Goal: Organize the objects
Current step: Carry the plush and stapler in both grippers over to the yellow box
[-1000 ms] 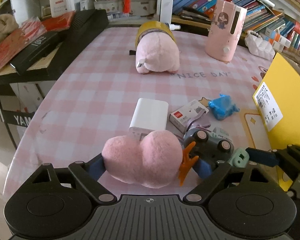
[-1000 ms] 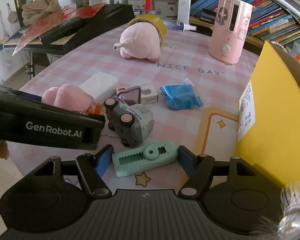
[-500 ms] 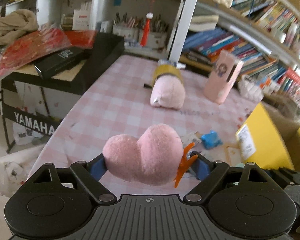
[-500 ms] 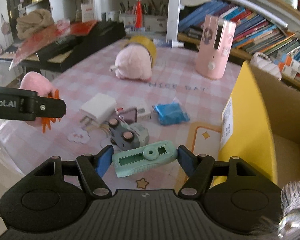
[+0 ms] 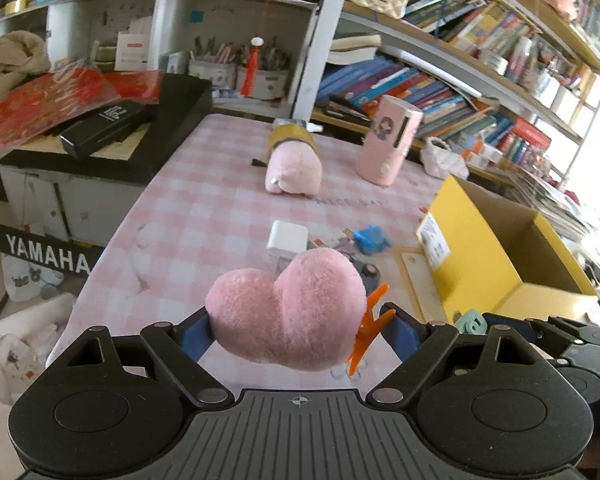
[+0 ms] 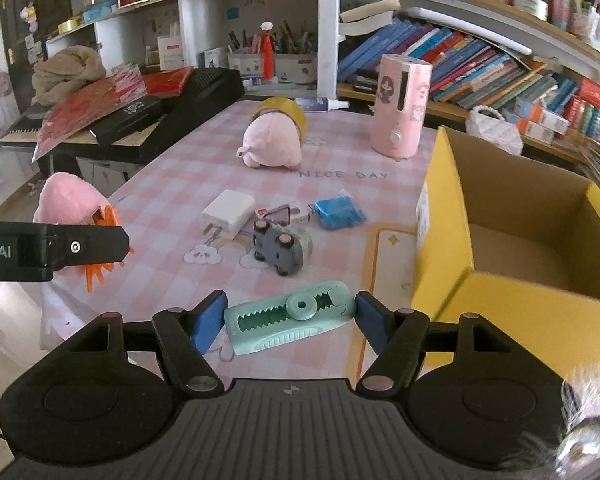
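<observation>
Yellow cardboard box [image 6: 512, 216] at the bench's [image 6: 172, 184] right end looks bare inside, as far as you can see; nothing sorted yet. Round pink plush [image 6: 274, 146], white charger [image 6: 229, 212], toy car [image 6: 283, 246], blue packet [image 6: 338, 213] lie on the bench. Your left tongs [image 5: 296, 326] grip the pink heart plush [image 5: 288, 312], lifted clear. Your right tongs [image 6: 290, 316] clamp the mint correction-tape dispenser [image 6: 292, 316], just beside the box.
</observation>
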### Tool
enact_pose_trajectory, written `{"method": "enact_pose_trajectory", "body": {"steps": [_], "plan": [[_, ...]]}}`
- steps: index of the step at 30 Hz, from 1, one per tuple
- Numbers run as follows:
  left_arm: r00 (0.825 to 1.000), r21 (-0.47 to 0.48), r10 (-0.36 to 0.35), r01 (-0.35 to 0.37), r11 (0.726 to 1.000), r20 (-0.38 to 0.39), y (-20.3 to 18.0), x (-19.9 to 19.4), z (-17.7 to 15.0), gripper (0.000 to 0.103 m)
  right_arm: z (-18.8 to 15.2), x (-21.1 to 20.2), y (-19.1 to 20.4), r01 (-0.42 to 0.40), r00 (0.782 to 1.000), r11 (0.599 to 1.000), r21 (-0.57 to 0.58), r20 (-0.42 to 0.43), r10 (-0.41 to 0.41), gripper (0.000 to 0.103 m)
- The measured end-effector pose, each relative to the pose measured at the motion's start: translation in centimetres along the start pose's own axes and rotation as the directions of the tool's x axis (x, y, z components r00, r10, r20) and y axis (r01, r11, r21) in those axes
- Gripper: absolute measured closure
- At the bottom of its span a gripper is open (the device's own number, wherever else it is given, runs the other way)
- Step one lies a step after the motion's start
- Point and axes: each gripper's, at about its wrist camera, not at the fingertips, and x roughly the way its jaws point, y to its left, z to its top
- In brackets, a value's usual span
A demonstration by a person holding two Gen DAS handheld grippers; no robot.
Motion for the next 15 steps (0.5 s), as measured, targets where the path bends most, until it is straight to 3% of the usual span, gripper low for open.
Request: {"method": "enact_pose_trajectory", "body": {"steps": [15], "plan": [[0.991,0.103,-0.121,0.126,0.987,-0.053,-2.3,-2.8,-3.9,0.015,-5.4,-5.6,-0.2,0.113,0.994,0.984,0.135,-0.014,-0.113,0.035]]}}
